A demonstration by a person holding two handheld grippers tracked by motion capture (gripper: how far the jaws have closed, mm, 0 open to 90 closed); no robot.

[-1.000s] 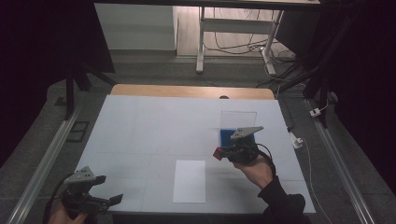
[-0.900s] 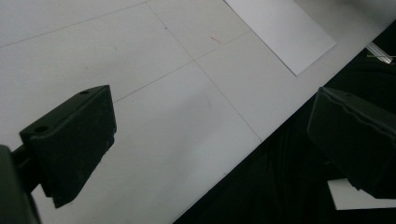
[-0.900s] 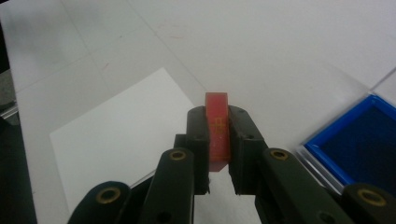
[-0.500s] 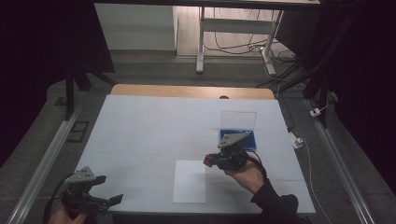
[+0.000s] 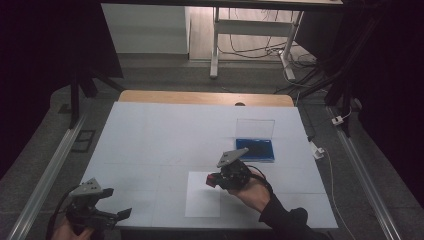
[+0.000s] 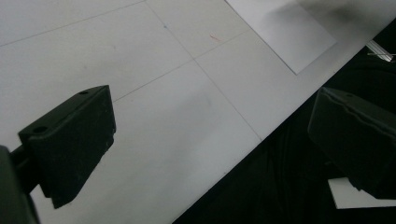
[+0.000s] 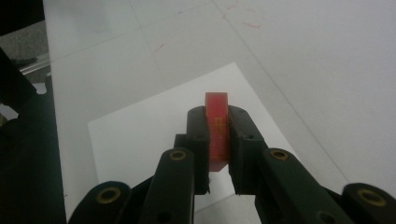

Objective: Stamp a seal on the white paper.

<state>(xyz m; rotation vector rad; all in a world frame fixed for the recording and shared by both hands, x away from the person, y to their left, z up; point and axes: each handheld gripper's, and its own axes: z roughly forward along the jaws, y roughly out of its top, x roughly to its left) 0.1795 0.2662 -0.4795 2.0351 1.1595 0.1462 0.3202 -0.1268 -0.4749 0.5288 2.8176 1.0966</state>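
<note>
A: Red block [image 7: 216, 126] has travelled with the right gripper [image 5: 212, 180] since the earlier frames, away from the blue case [image 5: 255, 149] and out over the white sheet [image 5: 200, 205]. Left gripper [image 5: 122, 214] hasn't budged.

B: Grip state?

A: Right jaws clamped tight on the block, one pad on each flat side, seen in the right gripper view. Left jaws stand wide apart with nothing between them, parked at the near left table [image 5: 150, 135] edge.

B: Where's the block exactly?

A: Above the sheet's upper right part, in the high view. Can't tell if it touches the paper; looks a bit above it.

B: Orientation?

A: Thin slab. Long axis runs along the jaws, so it points forward out of the grip, towards the sheet's far side in the right gripper view. Narrow edge faces the camera.

B: Tips for the step?

A: My read: it's a placement on the sheet. Lower slowly, keep the block level, let it meet the paper before opening. Keep it well inside the sheet's edges, and lift straight off so the paper doesn't drag.
</note>
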